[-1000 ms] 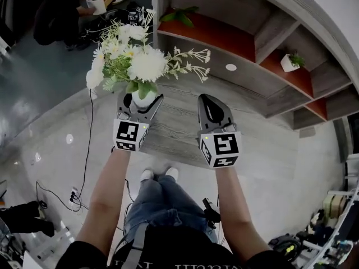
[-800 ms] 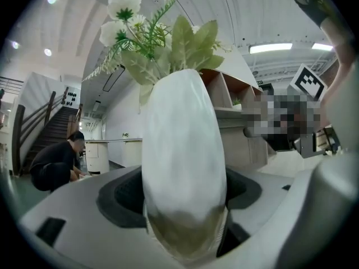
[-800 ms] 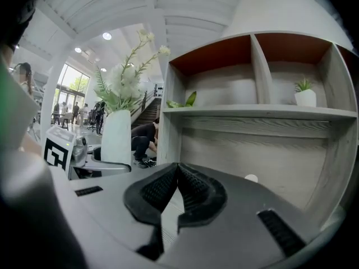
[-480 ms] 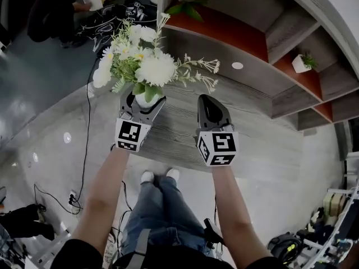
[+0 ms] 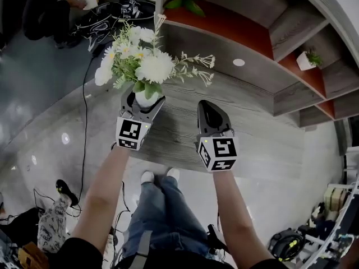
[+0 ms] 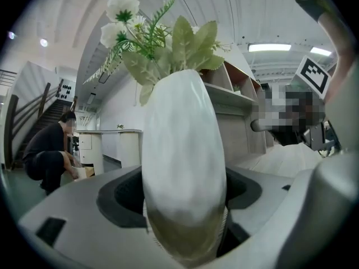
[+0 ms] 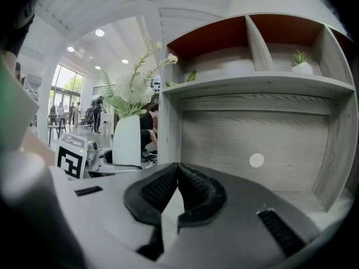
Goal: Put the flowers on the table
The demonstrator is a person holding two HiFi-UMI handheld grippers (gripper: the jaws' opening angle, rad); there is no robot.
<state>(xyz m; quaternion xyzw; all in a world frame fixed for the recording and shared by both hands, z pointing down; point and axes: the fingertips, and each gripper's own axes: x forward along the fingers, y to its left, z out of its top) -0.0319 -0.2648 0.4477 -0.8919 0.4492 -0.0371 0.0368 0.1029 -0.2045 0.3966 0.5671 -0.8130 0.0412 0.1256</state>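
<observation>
A white vase [image 5: 145, 98] with white flowers and green leaves [image 5: 147, 65] is held upright in my left gripper [image 5: 142, 103], whose jaws are shut on the vase's body. In the left gripper view the vase [image 6: 182, 161] fills the gap between the jaws, with the flowers [image 6: 150, 35] above. It hangs over the near edge of the grey wooden table [image 5: 190, 128]. My right gripper [image 5: 208, 112] is to the right over the table, shut and empty. Its view shows the jaws touching [image 7: 175, 175] and the vase [image 7: 127, 139] to the left.
Behind the table stands a shelf unit with red-backed compartments [image 5: 235, 27], holding a small white pot plant [image 5: 307, 60] and green leaves [image 5: 188, 4]. A white round mark [image 5: 239, 62] sits on the table's back. A person crouches at far left [image 5: 39, 15]. Cables [image 5: 84, 150] lie on the floor.
The vase with my left gripper has shifted slightly forward and right toward the table. A foot in a patterned trouser leg has come into view at the lower left.
</observation>
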